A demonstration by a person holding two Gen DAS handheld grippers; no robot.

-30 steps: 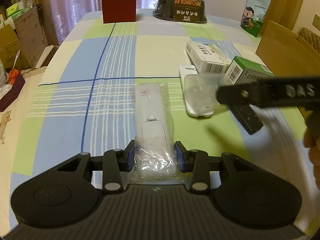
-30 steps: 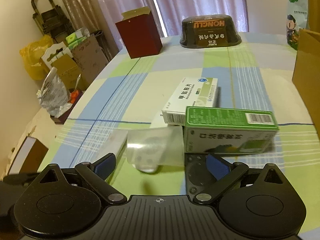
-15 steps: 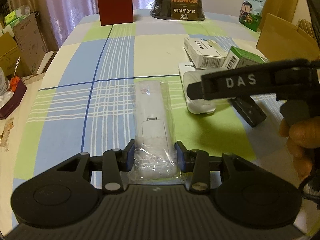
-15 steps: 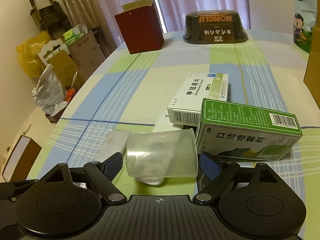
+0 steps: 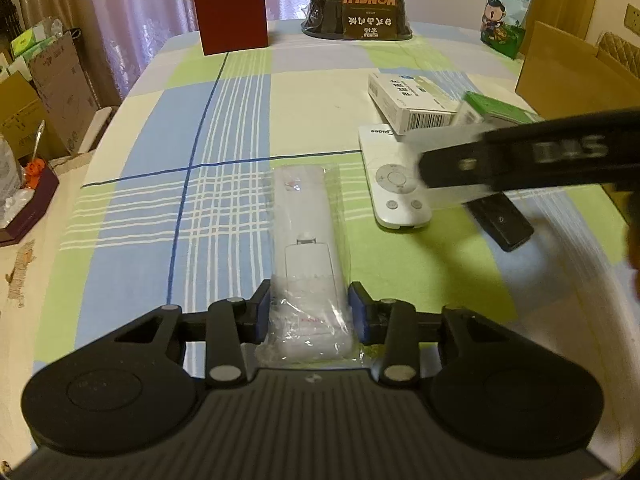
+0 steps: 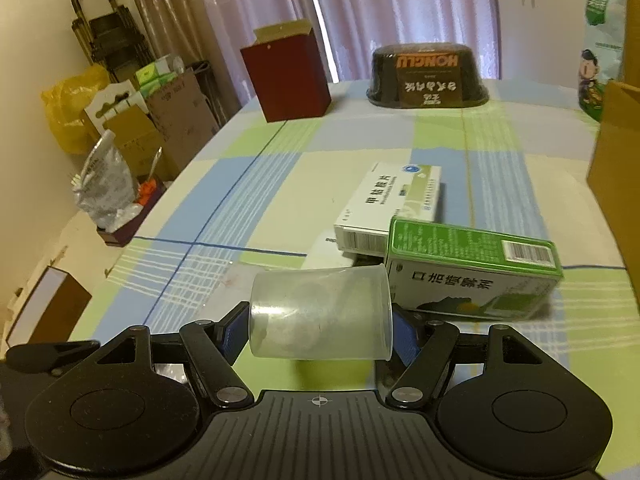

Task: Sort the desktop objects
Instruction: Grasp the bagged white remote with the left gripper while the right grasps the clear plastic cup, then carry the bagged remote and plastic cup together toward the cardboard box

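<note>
A worktop point(image 5: 320, 92) covered in a checked cloth of blue, green, cream and lilac fills the room's middle. Behind its far edge hang sheer lilac-pink curtains point(image 6: 400, 8) with daylight glowing through, flanked by a heavier beige drape point(image 6: 168, 12). A cream wall point(image 6: 36, 32) stands off the left edge, where brown cardboard boxes point(image 6: 172, 108), a yellow plastic bag point(image 6: 68, 116) and a dark folding trolley point(image 6: 100, 28) crowd the floor. A quilted tan chair back point(image 5: 618, 54) shows off the right edge.
</note>
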